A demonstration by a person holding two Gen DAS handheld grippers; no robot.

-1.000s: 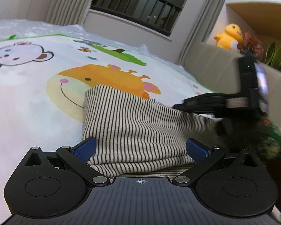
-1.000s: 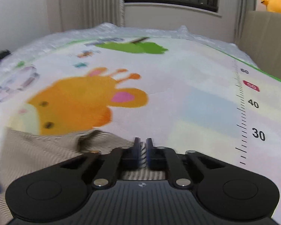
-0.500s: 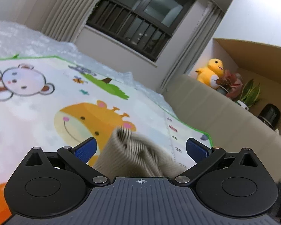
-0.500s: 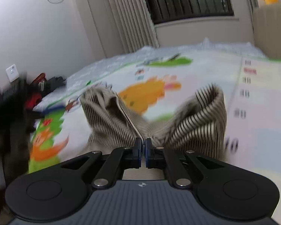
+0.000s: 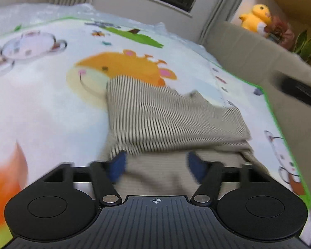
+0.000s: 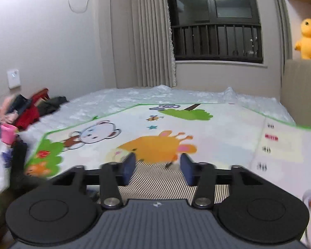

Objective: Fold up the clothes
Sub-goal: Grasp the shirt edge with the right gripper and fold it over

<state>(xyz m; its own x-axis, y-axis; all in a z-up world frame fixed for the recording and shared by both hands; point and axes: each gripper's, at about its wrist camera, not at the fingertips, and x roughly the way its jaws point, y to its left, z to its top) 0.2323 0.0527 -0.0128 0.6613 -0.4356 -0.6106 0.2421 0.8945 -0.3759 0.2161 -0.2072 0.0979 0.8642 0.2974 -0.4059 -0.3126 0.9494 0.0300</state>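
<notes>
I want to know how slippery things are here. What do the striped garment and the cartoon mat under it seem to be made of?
The striped garment looks like soft, matte knit fabric: fine ribbed stripes, limp folded layers. The cartoon mat looks like smooth printed plastic or foam with a slight sheen; which one is unclear.

A bed (image 5: 31, 108) fills most of both views, covered by a pale cartoon play mat (image 6: 228, 145) with a green border; a shiny bluish cover (image 6: 134, 97) shows beyond the mat's far edge. On the mat lies a folded striped garment (image 5: 165, 120), centre of the left wrist frame, its far edge overlapping the printed orange giraffe (image 5: 124, 66). In the right wrist frame the same stripes show at lower centre. A heap of clothes (image 6: 24, 112) sits at the bed's edge at centre left of that frame.
</notes>
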